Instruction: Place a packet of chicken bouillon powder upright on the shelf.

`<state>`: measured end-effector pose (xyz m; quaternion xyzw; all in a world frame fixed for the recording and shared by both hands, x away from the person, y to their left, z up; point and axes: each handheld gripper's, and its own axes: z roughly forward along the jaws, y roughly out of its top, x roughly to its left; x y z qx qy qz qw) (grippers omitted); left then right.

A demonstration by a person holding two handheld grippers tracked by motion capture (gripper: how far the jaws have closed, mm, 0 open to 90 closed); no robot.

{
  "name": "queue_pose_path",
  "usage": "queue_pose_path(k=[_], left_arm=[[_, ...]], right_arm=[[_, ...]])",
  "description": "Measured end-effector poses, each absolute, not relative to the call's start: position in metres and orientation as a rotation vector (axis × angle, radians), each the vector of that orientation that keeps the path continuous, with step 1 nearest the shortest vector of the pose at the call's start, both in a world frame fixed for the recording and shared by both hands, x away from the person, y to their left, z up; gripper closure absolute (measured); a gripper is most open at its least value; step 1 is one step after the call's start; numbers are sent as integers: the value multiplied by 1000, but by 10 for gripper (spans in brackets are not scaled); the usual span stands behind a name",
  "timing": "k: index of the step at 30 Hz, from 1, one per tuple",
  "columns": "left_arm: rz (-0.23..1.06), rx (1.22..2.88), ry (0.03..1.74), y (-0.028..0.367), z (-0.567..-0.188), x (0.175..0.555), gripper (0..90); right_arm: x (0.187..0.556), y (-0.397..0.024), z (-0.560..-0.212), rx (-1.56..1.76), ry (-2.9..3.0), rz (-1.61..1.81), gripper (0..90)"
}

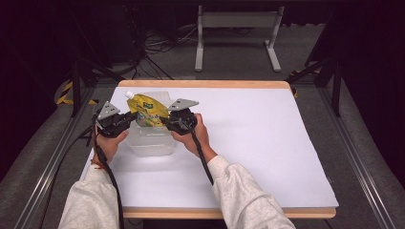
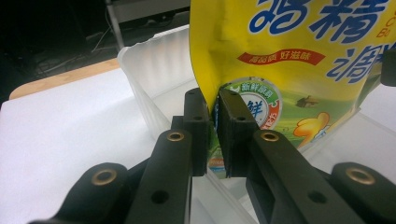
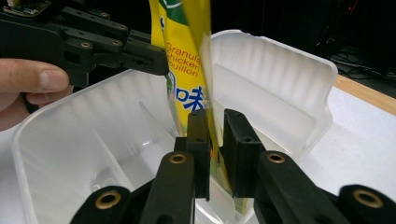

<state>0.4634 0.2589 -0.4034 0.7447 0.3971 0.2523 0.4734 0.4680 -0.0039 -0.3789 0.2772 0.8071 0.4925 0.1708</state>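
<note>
High view puts your sleeves at the near edge of the white-topped counter [image 1: 248, 143]. Farther in, toward the far left corner, your left tongs [image 1: 130, 117] and right tongs [image 1: 166, 120] each pinch an edge of the yellow spouted stand-up pouch [image 1: 145, 110], held upright over the clear ribbed plastic tub [image 1: 152, 145]. Beyond the counter stands a grey metal frame [image 1: 237, 29].

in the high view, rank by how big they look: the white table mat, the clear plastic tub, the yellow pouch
1. White table mat, by far the largest.
2. Clear plastic tub.
3. Yellow spouted pouch, held over the tub, somewhat smaller; being lifted nearer the camera makes this gap less sure.
</note>
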Motion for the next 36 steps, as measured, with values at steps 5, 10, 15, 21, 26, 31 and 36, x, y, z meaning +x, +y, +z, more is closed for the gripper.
queue_pose_path(k=[5, 10, 15, 21, 26, 31, 36], left_arm=[[624, 1819, 977, 259, -402, 462, 801], [632, 1813, 981, 259, -400, 460, 787], [646, 1795, 980, 260, -396, 457, 780], [659, 1793, 977, 259, -393, 452, 760], [664, 1780, 973, 259, -390, 449, 740], [682, 1774, 962, 257, -384, 443, 721], [677, 1753, 966, 259, -381, 436, 710]], right_arm=[[468, -6, -377, 777, 2291, 1382, 806], [467, -10, -374, 766, 2279, 1378, 800], [466, -14, -371, 760, 2281, 1387, 820], [463, -16, -370, 754, 2277, 1390, 818], [463, -18, -369, 752, 2269, 1389, 813], [460, -24, -364, 747, 2251, 1399, 809], [456, -31, -360, 735, 2237, 1398, 811]])
